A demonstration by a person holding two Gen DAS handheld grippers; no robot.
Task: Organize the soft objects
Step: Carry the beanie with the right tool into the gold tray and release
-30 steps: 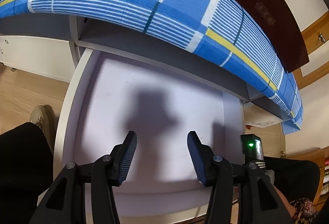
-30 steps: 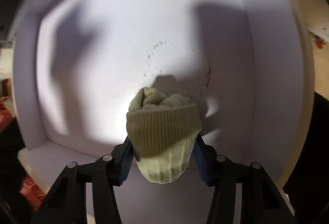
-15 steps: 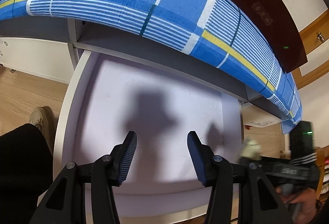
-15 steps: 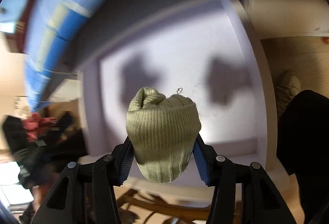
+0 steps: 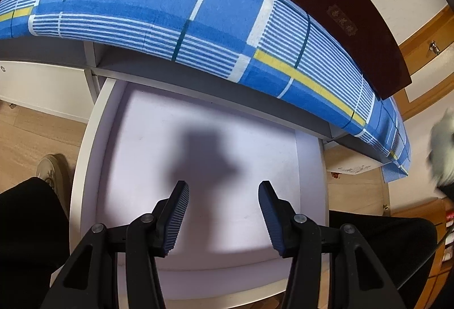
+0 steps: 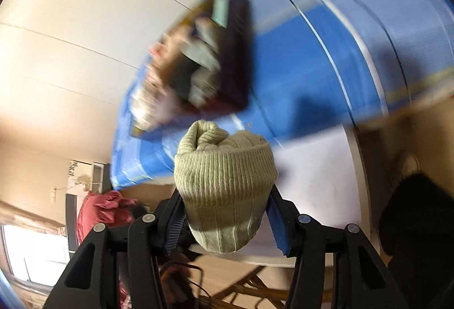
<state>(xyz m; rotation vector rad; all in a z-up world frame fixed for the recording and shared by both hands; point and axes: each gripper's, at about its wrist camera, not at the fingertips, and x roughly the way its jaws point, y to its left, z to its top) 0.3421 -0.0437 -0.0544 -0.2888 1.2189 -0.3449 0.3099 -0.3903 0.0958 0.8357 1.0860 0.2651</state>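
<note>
Right gripper (image 6: pixel 225 219) clamped on rolled beige sock bundle (image 6: pixel 224 181), carried above white drawer (image 5: pixel 85 167); left gripper (image 5: pixel 222 219) parted, empty.
Bundle is best kept squeezed until a spot is chosen, likely the dark box (image 6: pixel 204 62) at 11 o'clock on blue bedspread (image 6: pixel 326 53).

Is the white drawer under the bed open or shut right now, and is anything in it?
Open: the drawer is pulled out from under the blue plaid bedcover. Its visible floor shows only shadows; the near part is hidden.

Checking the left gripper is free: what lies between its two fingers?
Nothing: between the left gripper's fingers only the bare white drawer floor shows, in the left wrist view.
</note>
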